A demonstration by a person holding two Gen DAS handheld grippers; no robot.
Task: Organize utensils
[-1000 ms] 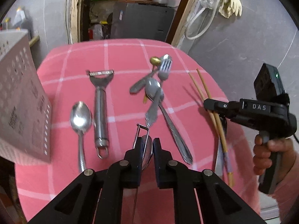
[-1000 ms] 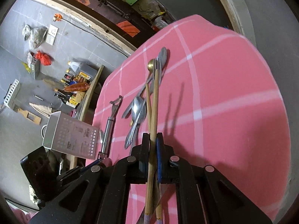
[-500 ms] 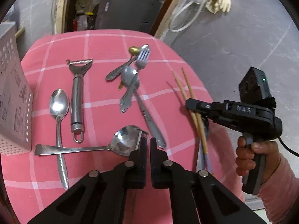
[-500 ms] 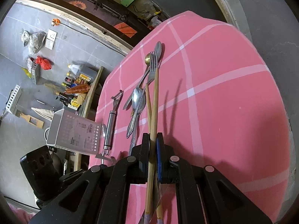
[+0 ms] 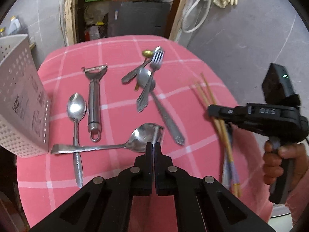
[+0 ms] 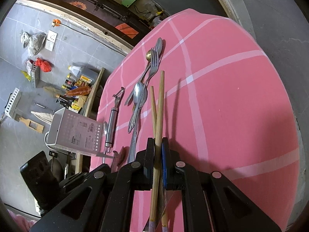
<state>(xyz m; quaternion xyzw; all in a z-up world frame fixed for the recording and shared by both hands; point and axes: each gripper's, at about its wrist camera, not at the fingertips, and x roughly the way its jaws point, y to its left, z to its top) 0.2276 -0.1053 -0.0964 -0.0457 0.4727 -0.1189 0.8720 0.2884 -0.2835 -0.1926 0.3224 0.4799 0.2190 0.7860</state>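
Left wrist view: the left gripper (image 5: 154, 147) has its jaws drawn nearly together at the rim of the ladle (image 5: 143, 138), whose bowl sits just ahead of the fingertips and whose handle runs left across the cloth (image 5: 119, 61). Whether the jaws pinch the bowl edge or merely stand closed beside it cannot be told. A rim grip would suit lifting this piece, since the handle lies crossed over the spoon (image 5: 76, 119).

The right gripper (image 6: 158, 145) is clamped narrow on the chopsticks (image 6: 159, 104), holding them mid-length with the tips pointing forward and raised off the cloth; both sticks are taken as one pair, probably for a single transfer.

The basket (image 5: 21, 104), the likely destination, stands at the left edge of the table. Between it and the ladle lie the spoon and the peeler (image 5: 94, 100), side by side. Farther back, the fork (image 5: 152, 73) lies in a tangle with other cutlery, well apart from both grippers.

Hazard: dragging the ladle toward the basket would likely disturb the spoon under its handle; lift clear first.
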